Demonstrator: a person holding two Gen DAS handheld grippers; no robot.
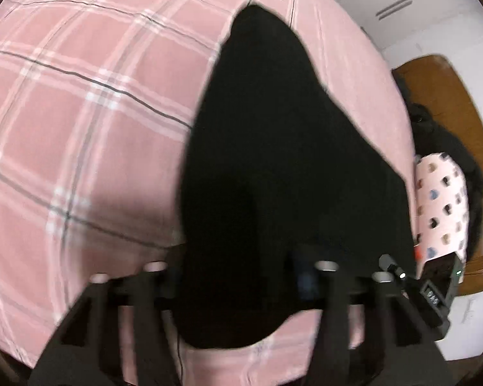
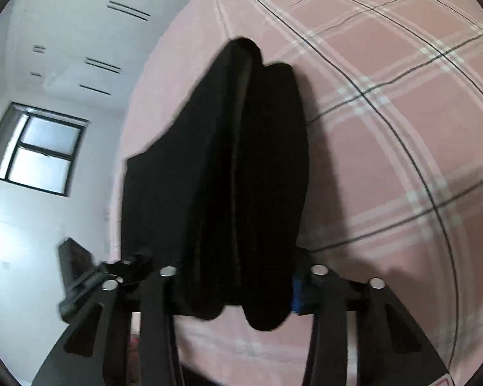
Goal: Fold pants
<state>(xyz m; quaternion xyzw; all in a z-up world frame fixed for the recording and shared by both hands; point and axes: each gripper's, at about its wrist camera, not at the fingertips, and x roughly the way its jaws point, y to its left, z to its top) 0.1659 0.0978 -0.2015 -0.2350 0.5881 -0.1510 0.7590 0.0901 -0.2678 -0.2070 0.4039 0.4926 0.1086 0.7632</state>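
Note:
The black pants hang lifted above the pink plaid bedsheet. In the left wrist view the cloth drapes over my left gripper and hides its fingertips; the gripper is shut on the pants. In the right wrist view the pants hang in two folds from my right gripper, which is shut on them; the cloth covers its fingertips too. The far ends of the legs rest on the sheet. The other gripper's body shows at the left view's lower right.
A pink pillow with dark spots and dark clothing lie at the bed's right edge beside a wooden headboard. White walls and a window lie beyond the bed's left side.

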